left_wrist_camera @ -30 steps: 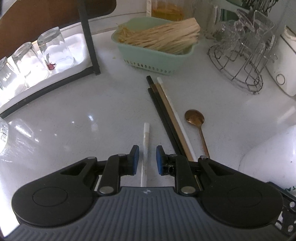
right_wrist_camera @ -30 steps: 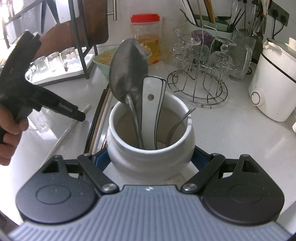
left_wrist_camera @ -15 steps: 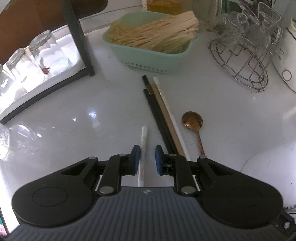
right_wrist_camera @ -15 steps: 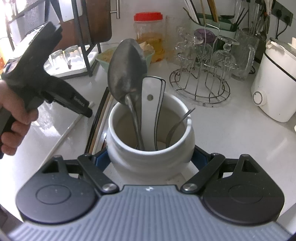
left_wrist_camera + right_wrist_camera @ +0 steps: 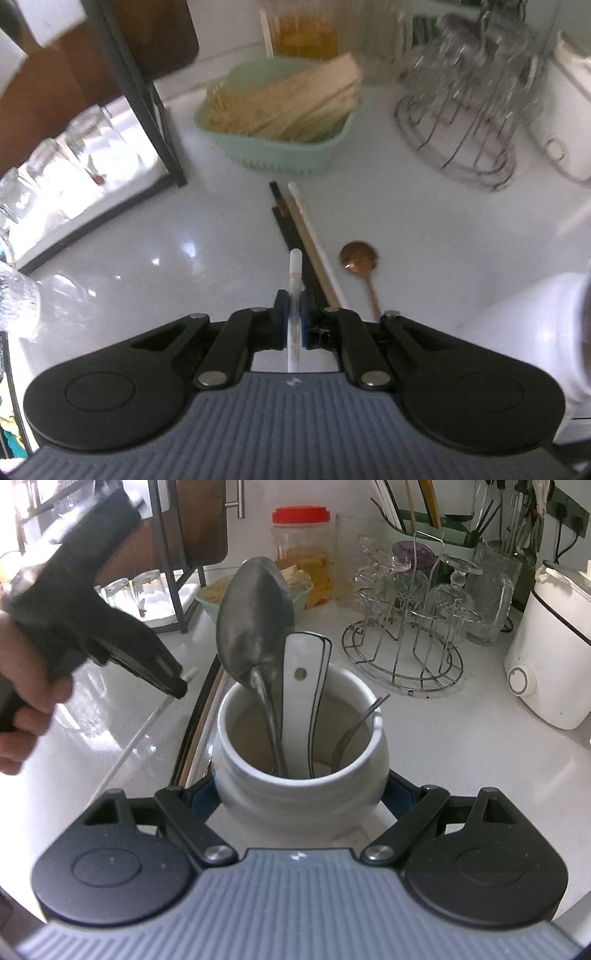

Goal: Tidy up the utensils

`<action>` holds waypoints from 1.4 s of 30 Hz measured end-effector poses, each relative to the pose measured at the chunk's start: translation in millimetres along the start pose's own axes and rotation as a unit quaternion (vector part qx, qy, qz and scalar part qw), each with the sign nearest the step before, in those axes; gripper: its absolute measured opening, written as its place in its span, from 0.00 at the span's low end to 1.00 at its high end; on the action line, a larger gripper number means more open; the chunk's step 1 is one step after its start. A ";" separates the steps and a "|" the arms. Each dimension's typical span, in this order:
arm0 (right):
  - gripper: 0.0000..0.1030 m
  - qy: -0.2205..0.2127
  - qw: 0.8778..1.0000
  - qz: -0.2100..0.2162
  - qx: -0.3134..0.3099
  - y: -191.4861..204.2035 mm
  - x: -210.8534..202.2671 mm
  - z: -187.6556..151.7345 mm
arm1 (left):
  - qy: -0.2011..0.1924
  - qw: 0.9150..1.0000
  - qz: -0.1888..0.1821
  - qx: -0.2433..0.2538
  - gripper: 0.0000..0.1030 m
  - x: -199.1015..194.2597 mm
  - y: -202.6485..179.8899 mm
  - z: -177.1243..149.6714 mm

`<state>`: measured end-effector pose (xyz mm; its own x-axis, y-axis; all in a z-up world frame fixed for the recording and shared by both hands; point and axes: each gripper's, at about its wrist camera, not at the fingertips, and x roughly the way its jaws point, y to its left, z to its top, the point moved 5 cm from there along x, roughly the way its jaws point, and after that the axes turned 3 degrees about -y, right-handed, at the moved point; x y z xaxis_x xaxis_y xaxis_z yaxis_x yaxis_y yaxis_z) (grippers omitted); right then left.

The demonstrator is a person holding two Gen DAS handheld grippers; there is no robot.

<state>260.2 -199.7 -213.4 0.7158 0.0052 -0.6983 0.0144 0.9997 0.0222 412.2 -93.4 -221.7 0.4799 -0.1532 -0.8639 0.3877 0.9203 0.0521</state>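
Chopstick (image 5: 295, 291) is lying lengthwise between the left gripper (image 5: 293, 314), whose jaws have just been closing onto it; jar (image 5: 301, 775), clamped by the right gripper (image 5: 299, 794), is waiting just right.

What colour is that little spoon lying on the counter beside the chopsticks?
Copper-bronze, shiny. The little spoon shows best in the left wrist view.

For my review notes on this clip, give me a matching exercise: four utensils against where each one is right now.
Things:
1. white chopstick
2. copper spoon
3. large metal spoon
4. white jar

Places:
A. standing in the jar
B. between the right gripper's pads
C. lying on the counter
D. pinched in the left gripper

Pairs: 1-D, 2-C, 3-A, 4-B
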 end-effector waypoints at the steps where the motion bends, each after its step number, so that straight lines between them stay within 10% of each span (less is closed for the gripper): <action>1: 0.89 -0.001 1.000 0.001 0.000 0.1 0.7 0.3 | -0.010 1.000 0.000 0.001 0.07 -8.8 -1.0 0.9; 17: 0.89 0.004 1.000 0.012 -0.006 3.1 7.9 7.5 | -0.123 0.988 -0.071 -0.058 0.07 -124.7 -4.4 -4.7; 42: 0.89 0.003 0.999 0.027 -0.017 3.1 12.7 10.1 | -0.190 0.970 -0.153 0.024 0.07 -184.7 -39.5 0.5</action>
<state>276.3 -196.8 -214.9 0.7114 0.0588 -0.7004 -0.0478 0.9982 0.0353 308.7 -101.6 -63.9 0.5882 -0.5459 -0.5967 0.5898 0.7944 -0.1454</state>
